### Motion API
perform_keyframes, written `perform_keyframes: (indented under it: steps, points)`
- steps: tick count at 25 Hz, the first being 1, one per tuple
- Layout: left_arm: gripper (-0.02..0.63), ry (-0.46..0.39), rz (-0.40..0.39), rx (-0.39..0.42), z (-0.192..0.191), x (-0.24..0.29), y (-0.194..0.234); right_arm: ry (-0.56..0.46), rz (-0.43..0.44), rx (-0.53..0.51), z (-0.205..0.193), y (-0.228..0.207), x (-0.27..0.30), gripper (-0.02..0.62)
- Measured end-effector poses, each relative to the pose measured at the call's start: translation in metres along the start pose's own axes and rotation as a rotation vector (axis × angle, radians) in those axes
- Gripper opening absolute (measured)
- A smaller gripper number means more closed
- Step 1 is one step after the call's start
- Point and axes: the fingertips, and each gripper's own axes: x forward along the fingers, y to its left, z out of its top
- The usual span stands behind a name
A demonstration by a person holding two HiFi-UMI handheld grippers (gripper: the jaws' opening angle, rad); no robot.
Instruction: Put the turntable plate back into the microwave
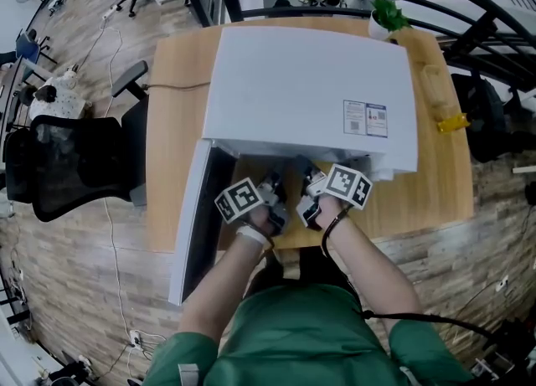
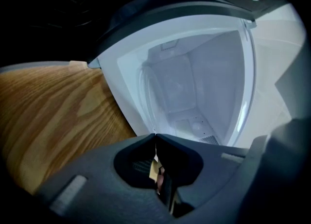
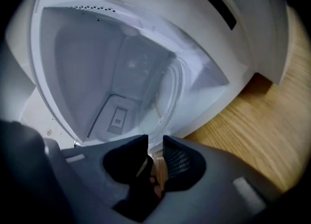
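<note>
The white microwave (image 1: 310, 83) stands on the wooden table (image 1: 180, 83) with its door (image 1: 197, 217) swung open to the left. Both grippers reach into its mouth side by side, fingertips hidden under its top in the head view. The clear glass turntable plate (image 2: 167, 89) lies inside the cavity, and its rim runs down to my left gripper (image 2: 155, 135), which is shut on that rim. In the right gripper view the plate (image 3: 163, 89) shows faintly. My right gripper (image 3: 155, 143) is open, with a gap between its pads, and the plate's rim sits at that gap.
A potted plant (image 1: 387, 18) and a yellow object (image 1: 450, 122) sit on the table's far right side. A black office chair (image 1: 71, 162) stands left of the table. Bare wood (image 3: 262, 121) lies to the right of the microwave's front.
</note>
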Motion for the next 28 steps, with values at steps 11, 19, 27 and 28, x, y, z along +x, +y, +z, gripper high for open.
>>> perform_keyframes:
  steps: [11, 19, 27, 28]
  points:
    - [0.011, 0.035, 0.039, 0.353, -0.016, -0.028, -0.051, -0.097, -0.092, -0.295, 0.001, 0.02, -0.061, 0.006]
    - [0.011, -0.037, 0.07, 0.735, 0.001, -0.08, -0.124, -0.24, -0.141, -0.64, 0.017, 0.081, -0.122, 0.005]
    - [0.011, -0.13, -0.023, 1.079, -0.003, -0.124, -0.205, -0.454, -0.107, -1.037, 0.008, 0.17, -0.178, 0.005]
    - [0.011, -0.14, -0.038, 1.116, -0.004, -0.129, -0.213, -0.476, -0.105, -1.066, 0.005, 0.178, -0.184, 0.005]
